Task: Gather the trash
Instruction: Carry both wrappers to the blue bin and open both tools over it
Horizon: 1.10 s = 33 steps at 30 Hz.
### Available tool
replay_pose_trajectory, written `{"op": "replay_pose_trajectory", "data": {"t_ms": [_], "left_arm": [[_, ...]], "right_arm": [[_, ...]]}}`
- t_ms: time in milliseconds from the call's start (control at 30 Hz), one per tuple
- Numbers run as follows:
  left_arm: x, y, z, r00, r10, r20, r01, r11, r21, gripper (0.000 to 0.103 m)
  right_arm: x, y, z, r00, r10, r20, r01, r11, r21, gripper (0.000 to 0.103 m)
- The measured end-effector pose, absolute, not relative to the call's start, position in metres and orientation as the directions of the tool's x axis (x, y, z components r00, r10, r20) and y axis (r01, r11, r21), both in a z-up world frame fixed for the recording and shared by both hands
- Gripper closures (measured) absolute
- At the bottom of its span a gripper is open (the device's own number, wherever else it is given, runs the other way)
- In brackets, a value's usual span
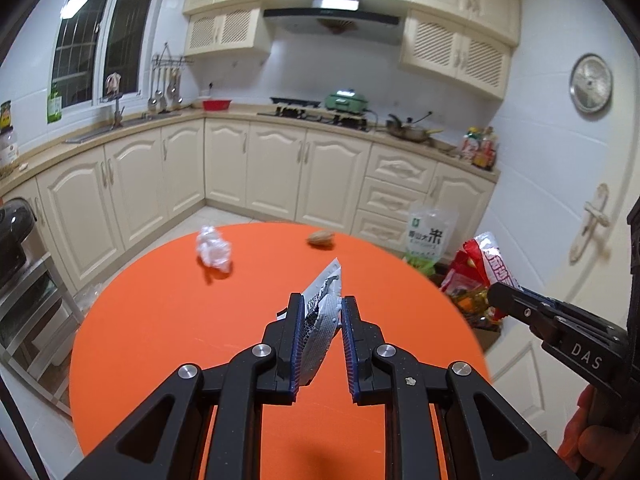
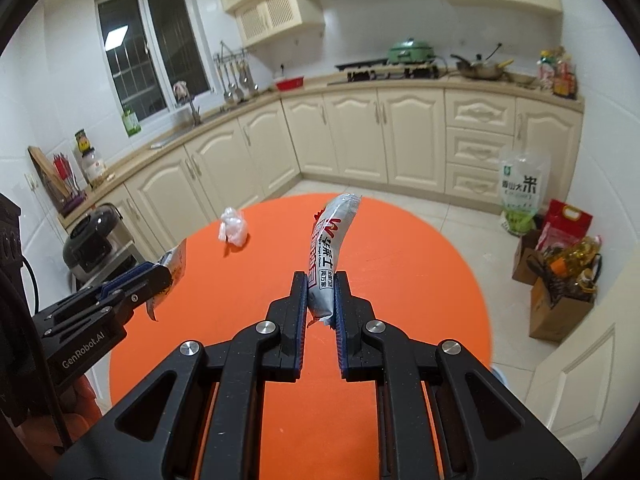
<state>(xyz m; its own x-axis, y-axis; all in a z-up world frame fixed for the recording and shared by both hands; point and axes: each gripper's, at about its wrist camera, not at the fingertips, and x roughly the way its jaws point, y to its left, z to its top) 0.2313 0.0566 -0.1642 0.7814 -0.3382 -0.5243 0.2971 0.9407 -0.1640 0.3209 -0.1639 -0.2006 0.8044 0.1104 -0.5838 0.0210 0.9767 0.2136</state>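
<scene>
Orange table point(image 1: 168, 320) held the remaining trash: crumpled wad point(image 1: 214, 248) far left, nutshell-like scrap point(image 1: 321, 238) far centre. Left gripper point(image 1: 322, 312) clamped a silver wrapper point(image 1: 320, 320); right gripper point(image 2: 321, 292) clamped a grey sachet point(image 2: 326, 256). Both hung above the table. Best to carry them level, grips firm, to the bin. Housings read "DAS", "GenRobot.AI".

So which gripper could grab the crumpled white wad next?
Neither yet: the left gripper is shut on a silver wrapper and the right gripper on a snack packet. Once emptied, probably left; the crumpled white wad lies on its side.
</scene>
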Motion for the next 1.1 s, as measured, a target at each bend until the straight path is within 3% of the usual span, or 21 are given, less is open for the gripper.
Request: {"op": "replay_pose_trajectory", "data": {"t_ms": [433, 700, 967, 1100], "left_arm": [[0.149, -0.016, -0.142, 0.767, -0.458, -0.45, 0.458, 0.881, -0.115, 0.092], [0.142, -0.052, -0.134, 0.719, -0.533, -0.445, 0.541, 0.832, -0.122, 0.097], [0.17, -0.064, -0.146, 0.681, -0.532, -0.503, 0.548, 0.826, -0.131, 0.096], [0.179, -0.078, -0.159, 0.667, -0.492, -0.56, 0.546, 0.834, -0.082, 0.086]], "right_arm": [[0.241, -0.226, -0.172, 0.856, 0.007, -0.517, 0.127, 0.966, 0.224, 0.091], [0.204, -0.276, -0.169, 0.855, -0.086, -0.512, 0.229, 0.947, 0.224, 0.091], [0.192, -0.323, -0.189, 0.821, -0.133, -0.555, 0.306, 0.923, 0.233, 0.091], [0.197, -0.339, -0.212, 0.799, -0.121, -0.589, 0.323, 0.912, 0.251, 0.091]]}}
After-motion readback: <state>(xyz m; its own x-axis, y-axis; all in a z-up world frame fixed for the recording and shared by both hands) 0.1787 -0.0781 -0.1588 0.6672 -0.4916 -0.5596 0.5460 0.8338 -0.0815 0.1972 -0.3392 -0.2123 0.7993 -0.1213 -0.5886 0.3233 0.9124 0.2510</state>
